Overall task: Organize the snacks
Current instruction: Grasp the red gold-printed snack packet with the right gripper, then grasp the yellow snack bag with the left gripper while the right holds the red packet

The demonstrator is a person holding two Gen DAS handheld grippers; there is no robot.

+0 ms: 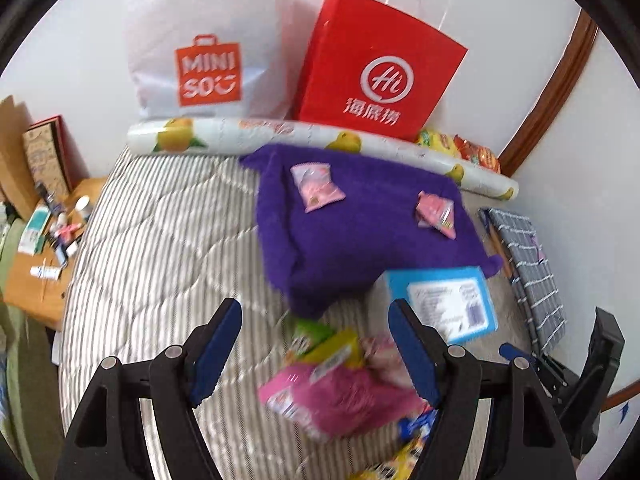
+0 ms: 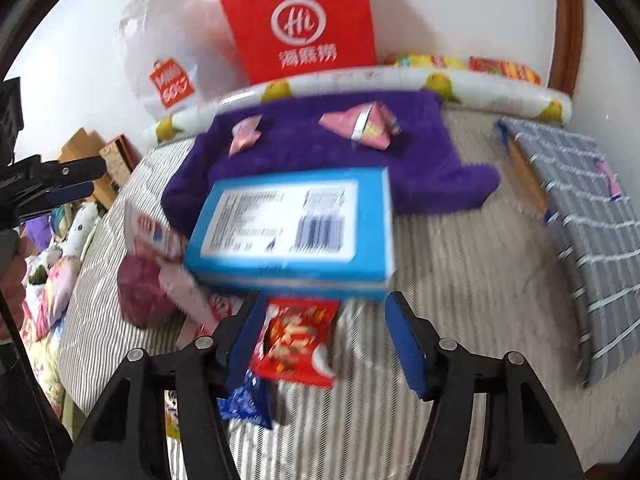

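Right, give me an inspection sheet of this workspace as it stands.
Surface: striped bedding, purple towel laid on it.
Job's things: two pink packets on the towel; blue box, red packet, pink bag loose in front.
Clutter: grey checked cloth.
Grippers: left gripper and right gripper open, holding nothing.
Cables: nothing seen.
Surroundings: red paper bag, white bag, wall.

Snacks crowd my near side; bare quilt lies to the left.

The striped quilt [image 1: 152, 240] is bare left of the purple towel [image 1: 360, 240]. A blue box [image 2: 292, 228] and a red packet [image 2: 296, 340] block my right gripper [image 2: 324, 336]; bags line the wall.
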